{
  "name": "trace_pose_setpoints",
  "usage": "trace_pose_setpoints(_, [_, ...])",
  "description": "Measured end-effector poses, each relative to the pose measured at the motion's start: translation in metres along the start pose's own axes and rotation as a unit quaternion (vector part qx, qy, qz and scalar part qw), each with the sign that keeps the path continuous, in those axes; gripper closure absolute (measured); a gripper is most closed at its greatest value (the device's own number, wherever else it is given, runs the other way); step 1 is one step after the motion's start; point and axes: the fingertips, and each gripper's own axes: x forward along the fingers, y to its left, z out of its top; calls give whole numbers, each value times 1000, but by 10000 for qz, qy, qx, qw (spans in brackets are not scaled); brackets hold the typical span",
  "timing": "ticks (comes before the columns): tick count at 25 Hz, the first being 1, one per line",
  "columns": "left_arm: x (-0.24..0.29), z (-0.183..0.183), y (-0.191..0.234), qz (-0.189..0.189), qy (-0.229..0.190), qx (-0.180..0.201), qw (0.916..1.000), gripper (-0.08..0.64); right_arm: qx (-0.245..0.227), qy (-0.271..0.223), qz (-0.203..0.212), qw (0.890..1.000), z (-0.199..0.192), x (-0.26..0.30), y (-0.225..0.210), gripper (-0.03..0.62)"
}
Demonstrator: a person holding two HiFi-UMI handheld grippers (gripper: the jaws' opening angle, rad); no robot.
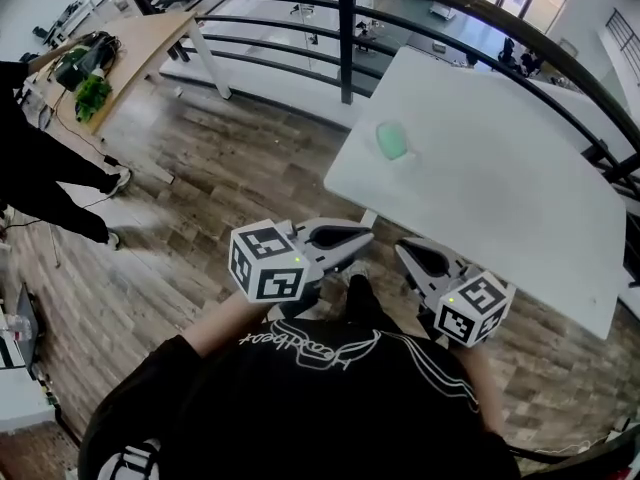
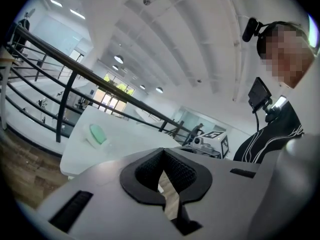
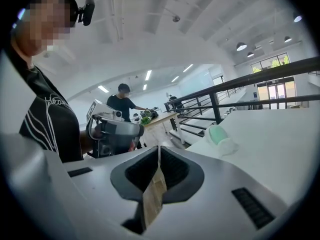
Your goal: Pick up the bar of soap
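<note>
A pale green bar of soap (image 1: pixel 392 140) lies on a small white dish near the left end of the white table (image 1: pixel 520 198). It also shows in the left gripper view (image 2: pixel 98 132) and the right gripper view (image 3: pixel 217 133). Both grippers are held close to the person's chest, short of the table's near edge and well apart from the soap. My left gripper (image 1: pixel 367 234) (image 2: pixel 162 152) is shut with nothing between its jaws. My right gripper (image 1: pixel 401 246) (image 3: pixel 159 149) is shut and empty too. Their tips point toward each other, a small gap apart.
A black metal railing (image 1: pixel 345 28) curves behind the table. A wooden desk (image 1: pixel 130 48) with green plants stands at the far left, and a person in black (image 1: pixel 40 183) stands beside it. Wood plank floor (image 1: pixel 230 168) lies below.
</note>
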Motion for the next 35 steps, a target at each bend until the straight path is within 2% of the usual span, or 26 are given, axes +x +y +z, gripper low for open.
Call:
trace_pose_setpoints(8, [25, 14, 81, 399, 118, -24, 9991, 555, 109, 209, 177, 9996, 9, 56, -70, 574])
trace_pose_setpoints(14, [45, 28, 141, 534, 124, -299, 9980, 555, 187, 433, 349, 9983, 20, 96, -115, 574])
trace_pose_setpoints(20, [63, 32, 181, 619, 238, -263, 9974, 555, 157, 618, 429, 9970, 21, 123, -149, 574])
trace_pose_setpoints(26, [72, 33, 199, 664, 280, -162, 9973, 555, -12, 758, 167, 9970, 21, 140, -175, 573])
trace_pose_setpoints(35, [69, 37, 214, 727, 214, -310, 9966, 555, -292, 924, -81, 9953, 29, 159, -201, 572])
